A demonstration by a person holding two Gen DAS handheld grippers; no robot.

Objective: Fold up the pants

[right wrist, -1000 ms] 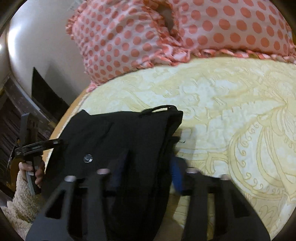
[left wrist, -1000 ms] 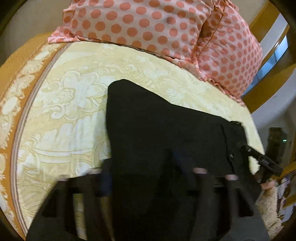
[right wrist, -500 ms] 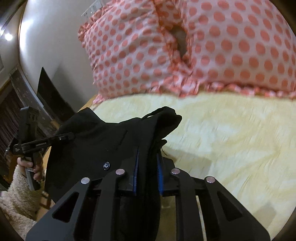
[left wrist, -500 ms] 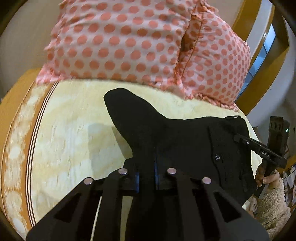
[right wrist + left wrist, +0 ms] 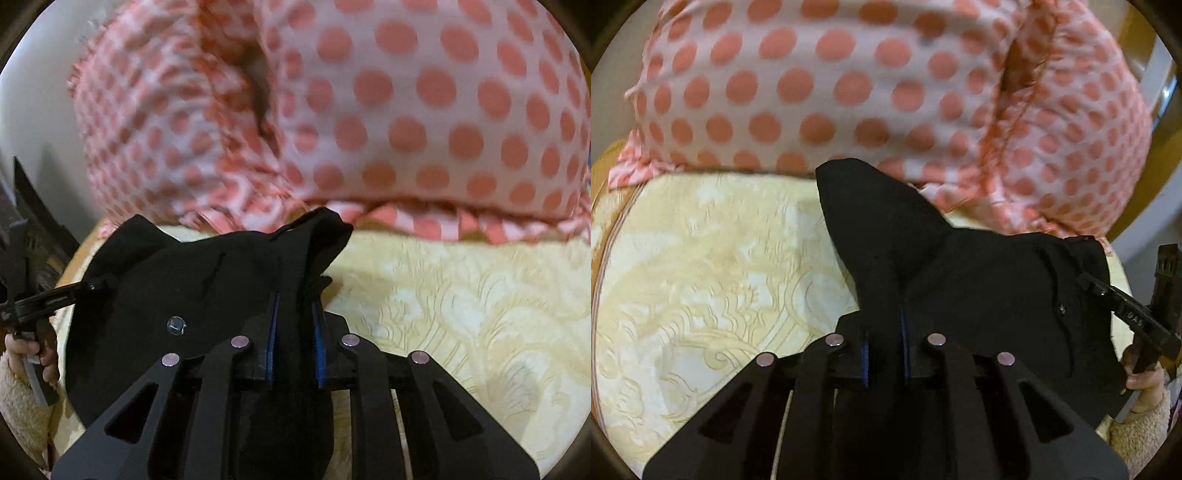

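The fingers (image 5: pixel 865 354) of both grippers are clenched on bunched folds of the black pants (image 5: pixel 979 280), lifted over the yellow bedspread (image 5: pixel 701 258) near the dotted pillows (image 5: pixel 812 92), where a thin pinch could slip and spoil the fold.

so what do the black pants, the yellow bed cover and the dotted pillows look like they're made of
Black pants: a matte woven cloth, probably cotton or a blend; they drape in soft folds with no sheen, and a small shiny button looks like metal or plastic.
Yellow bed cover: a smooth fabric with a woven or printed scroll pattern, slightly glossy.
Dotted pillows: thin light cloth with frilled edges, likely cotton.
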